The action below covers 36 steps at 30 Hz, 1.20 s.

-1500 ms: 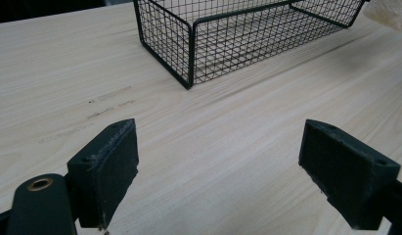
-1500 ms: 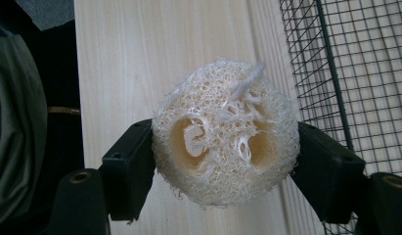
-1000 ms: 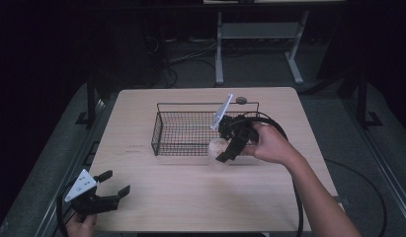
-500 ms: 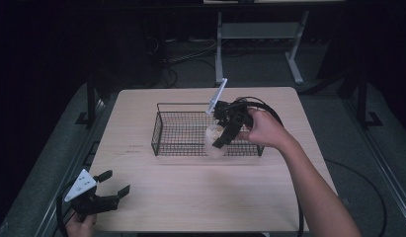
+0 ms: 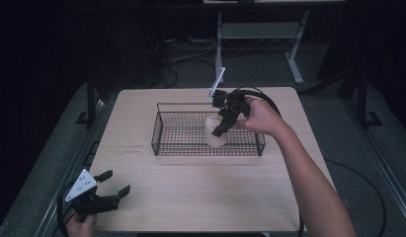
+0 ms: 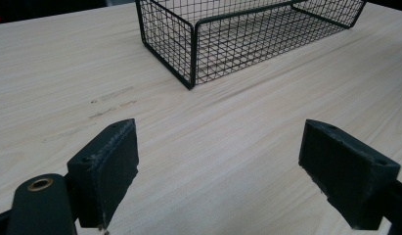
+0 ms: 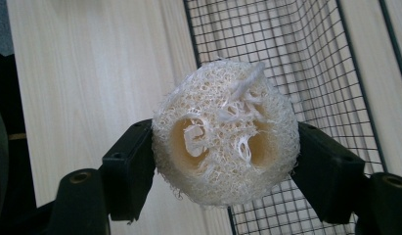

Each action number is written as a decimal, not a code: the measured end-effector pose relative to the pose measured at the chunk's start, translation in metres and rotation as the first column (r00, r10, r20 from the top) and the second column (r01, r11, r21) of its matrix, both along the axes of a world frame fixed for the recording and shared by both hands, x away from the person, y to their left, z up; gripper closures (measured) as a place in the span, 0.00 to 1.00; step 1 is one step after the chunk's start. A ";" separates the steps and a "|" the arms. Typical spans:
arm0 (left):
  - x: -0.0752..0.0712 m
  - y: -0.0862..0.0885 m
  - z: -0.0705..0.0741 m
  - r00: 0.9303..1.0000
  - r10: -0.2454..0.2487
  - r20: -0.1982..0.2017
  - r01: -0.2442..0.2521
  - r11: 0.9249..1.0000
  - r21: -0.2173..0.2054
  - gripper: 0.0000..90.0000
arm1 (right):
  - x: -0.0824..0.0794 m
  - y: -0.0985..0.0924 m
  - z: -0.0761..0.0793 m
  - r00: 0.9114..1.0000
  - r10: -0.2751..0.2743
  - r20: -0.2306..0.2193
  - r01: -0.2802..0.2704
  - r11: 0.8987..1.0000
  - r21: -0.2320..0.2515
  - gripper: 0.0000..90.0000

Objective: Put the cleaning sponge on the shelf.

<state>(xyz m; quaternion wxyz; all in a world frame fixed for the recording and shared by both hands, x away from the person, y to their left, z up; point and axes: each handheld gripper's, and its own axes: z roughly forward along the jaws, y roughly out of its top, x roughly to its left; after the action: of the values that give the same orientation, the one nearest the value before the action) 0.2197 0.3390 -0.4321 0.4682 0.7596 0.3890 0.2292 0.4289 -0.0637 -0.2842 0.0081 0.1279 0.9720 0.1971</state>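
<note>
A pale, fibrous loofah piece [image 7: 225,132] sits squeezed between the two black jaws of my right gripper [image 7: 223,161]. In the high view this gripper [image 5: 219,129] holds the loofah [image 5: 215,133] over the right half of a black wire basket [image 5: 163,144] on the light wooden table [image 5: 200,187]. The basket's mesh [image 7: 306,63] lies just beyond the loofah, with its rim running below it. My left gripper [image 5: 109,190] rests low at the table's front left corner, jaws wide apart, nothing between them. Its own view shows bare wood and the basket's near corner [image 6: 191,54] ahead.
The basket looks bare inside apart from where the loofah hangs. A black cable [image 5: 262,96] loops from the right gripper across the table's back right. Beyond the table stand a metal frame's legs [image 5: 294,64] and cables on a dark floor.
The right gripper has carried the loofah left and back, from the basket's right front edge to over its inside. The left gripper has stayed put.
</note>
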 end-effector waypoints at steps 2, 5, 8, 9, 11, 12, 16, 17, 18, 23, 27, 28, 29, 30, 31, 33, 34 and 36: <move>0.000 0.000 0.000 1.000 0.001 -0.001 -0.001 1.000 0.000 0.16 | 0.004 0.000 0.000 1.000 -0.013 -0.001 0.013 1.000 -0.007 0.31; 0.000 0.000 0.000 1.000 0.000 -0.001 0.000 1.000 0.002 0.15 | 0.010 -0.002 0.000 1.000 -0.029 -0.005 0.029 1.000 0.003 0.31; 0.000 0.000 0.000 1.000 -0.003 -0.002 0.003 1.000 0.007 0.15 | 0.016 -0.004 -0.004 0.999 -0.044 -0.008 0.044 0.999 0.004 0.31; 0.000 0.000 0.000 1.000 -0.001 -0.001 0.001 1.000 0.003 0.16 | 0.018 -0.004 -0.005 0.999 -0.051 -0.009 0.051 0.999 0.003 0.31; 0.000 0.000 0.000 1.000 -0.001 -0.001 0.001 1.000 0.004 0.15 | 0.021 -0.005 -0.007 0.998 -0.061 -0.012 0.061 0.998 0.006 0.31; 0.000 0.000 0.000 1.000 -0.001 -0.001 0.001 1.000 0.005 0.15 | 0.023 -0.006 -0.008 0.998 -0.065 -0.015 0.065 0.998 0.006 0.31; 0.000 -0.001 0.000 1.000 -0.001 -0.002 0.001 1.000 0.005 0.15 | 0.029 -0.008 -0.011 0.997 -0.081 -0.016 0.081 0.997 0.014 0.31; 0.000 -0.001 0.000 1.000 -0.001 -0.003 0.001 1.000 0.005 0.15 | 0.030 -0.008 -0.012 0.996 -0.085 -0.016 0.085 0.996 0.012 0.31; 0.000 -0.001 0.000 1.000 -0.001 -0.003 0.001 1.000 0.005 0.16 | 0.031 -0.009 -0.013 0.996 -0.089 -0.019 0.089 0.996 0.010 0.31; 0.001 -0.002 0.000 1.000 -0.002 -0.002 0.002 1.000 0.002 0.15 | 0.038 -0.008 -0.019 0.995 -0.102 -0.021 0.102 0.995 -0.004 0.31; 0.002 -0.003 0.000 1.000 -0.003 -0.004 0.003 1.000 0.003 0.16 | 0.042 -0.009 -0.023 0.994 -0.110 -0.025 0.110 0.994 0.002 0.31; 0.002 -0.003 0.000 1.000 -0.003 -0.006 0.003 1.000 0.005 0.15 | 0.043 -0.009 -0.024 0.994 -0.111 -0.027 0.111 0.994 0.002 0.31; 0.002 -0.003 0.000 1.000 -0.004 -0.007 0.004 1.000 0.005 0.16 | 0.045 -0.010 -0.025 0.993 -0.112 -0.026 0.112 0.994 0.002 0.31; 0.003 -0.003 0.000 1.000 -0.003 -0.007 0.003 1.000 0.005 0.15 | 0.046 -0.010 -0.026 0.993 -0.117 -0.030 0.117 0.993 0.002 0.31; 0.003 -0.003 0.000 1.000 -0.003 -0.007 0.003 1.000 0.006 0.16 | 0.047 -0.010 -0.028 0.992 -0.118 -0.033 0.118 0.993 -0.002 0.31; 0.003 -0.003 -0.001 1.000 -0.003 -0.008 0.003 1.000 0.006 0.15 | 0.049 -0.010 -0.030 0.992 -0.123 -0.033 0.123 0.992 -0.005 0.31; 0.003 -0.003 -0.001 1.000 -0.002 -0.007 0.002 1.000 0.005 0.16 | 0.050 -0.010 -0.031 0.992 -0.123 -0.035 0.123 0.992 -0.005 0.31; 0.003 -0.003 -0.001 1.000 -0.001 -0.006 0.001 1.000 0.004 0.15 | 0.052 -0.010 -0.034 0.991 -0.128 -0.033 0.128 0.992 -0.007 0.31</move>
<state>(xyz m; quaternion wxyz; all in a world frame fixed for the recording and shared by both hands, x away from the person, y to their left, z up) 0.2222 0.3360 -0.4328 0.4656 0.7615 0.3893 0.2277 0.4810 -0.0736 -0.3183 0.0050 0.1933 0.9623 0.1915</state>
